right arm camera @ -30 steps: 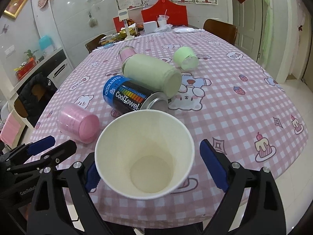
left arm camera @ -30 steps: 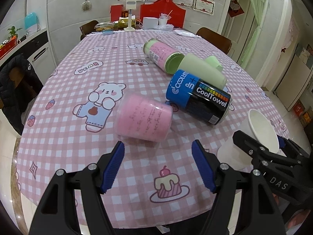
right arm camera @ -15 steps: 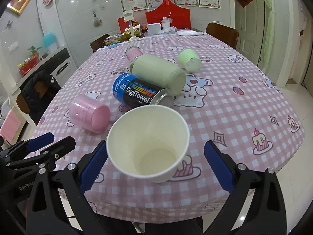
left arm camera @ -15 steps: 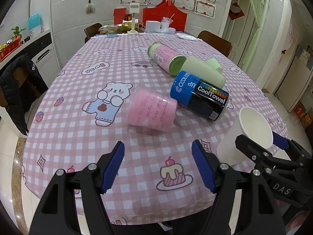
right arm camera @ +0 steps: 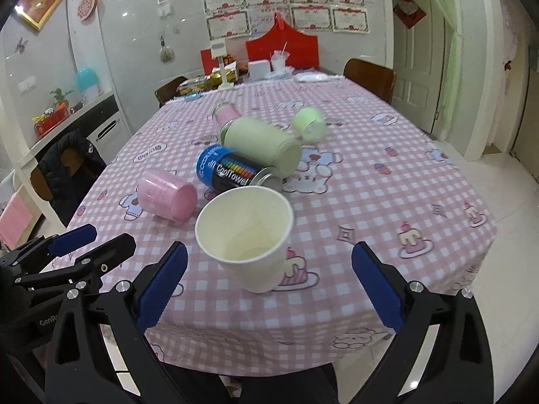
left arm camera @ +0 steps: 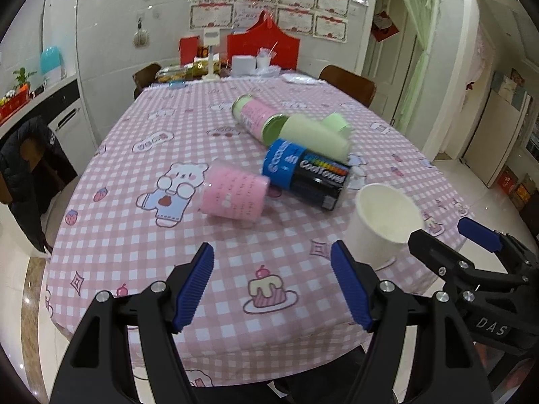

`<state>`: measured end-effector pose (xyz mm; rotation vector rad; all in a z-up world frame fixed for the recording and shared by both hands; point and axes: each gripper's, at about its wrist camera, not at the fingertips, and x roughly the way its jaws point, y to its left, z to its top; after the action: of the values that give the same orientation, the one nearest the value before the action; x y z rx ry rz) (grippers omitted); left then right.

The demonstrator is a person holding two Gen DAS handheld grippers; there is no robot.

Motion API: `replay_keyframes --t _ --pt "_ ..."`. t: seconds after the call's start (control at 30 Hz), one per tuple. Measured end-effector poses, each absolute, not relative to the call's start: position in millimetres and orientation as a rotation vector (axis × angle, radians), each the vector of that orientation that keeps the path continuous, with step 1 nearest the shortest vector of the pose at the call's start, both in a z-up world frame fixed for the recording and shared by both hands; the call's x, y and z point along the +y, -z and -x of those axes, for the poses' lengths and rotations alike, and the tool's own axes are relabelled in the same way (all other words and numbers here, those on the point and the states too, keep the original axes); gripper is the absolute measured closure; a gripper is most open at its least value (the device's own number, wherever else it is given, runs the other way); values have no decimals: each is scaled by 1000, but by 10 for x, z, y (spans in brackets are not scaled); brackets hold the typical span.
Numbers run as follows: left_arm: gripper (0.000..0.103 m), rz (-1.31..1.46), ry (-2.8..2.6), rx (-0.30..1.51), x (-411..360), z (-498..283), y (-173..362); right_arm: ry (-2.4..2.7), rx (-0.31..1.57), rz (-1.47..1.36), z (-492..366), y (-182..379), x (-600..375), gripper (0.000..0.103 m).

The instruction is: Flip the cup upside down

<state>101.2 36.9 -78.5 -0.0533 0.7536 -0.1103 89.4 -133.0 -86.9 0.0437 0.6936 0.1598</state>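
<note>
Two grippers, left gripper [left arm camera: 272, 284] and right gripper [right arm camera: 267, 284], both spread wide, gripping nothing. White paper cup [right arm camera: 247, 235] upright, mouth up, just ahead between right fingers, untouched. Risk: light cup crushed or knocked toward CoolTowel can [right arm camera: 235, 171] on closing

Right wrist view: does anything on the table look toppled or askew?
Yes. Only the white paper cup stands mouth-up, slightly tilted, with neither hand-held gripper on it. The pink cup, CoolTowel can, large green cup and small green cup all lie on their sides.
</note>
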Motion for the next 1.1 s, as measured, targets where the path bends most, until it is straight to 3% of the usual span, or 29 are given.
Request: replay_keyframes --t 1.1 --pt "31 -21 114 482 -108 26 57 -130 420 -92 108 294 -1735 8"
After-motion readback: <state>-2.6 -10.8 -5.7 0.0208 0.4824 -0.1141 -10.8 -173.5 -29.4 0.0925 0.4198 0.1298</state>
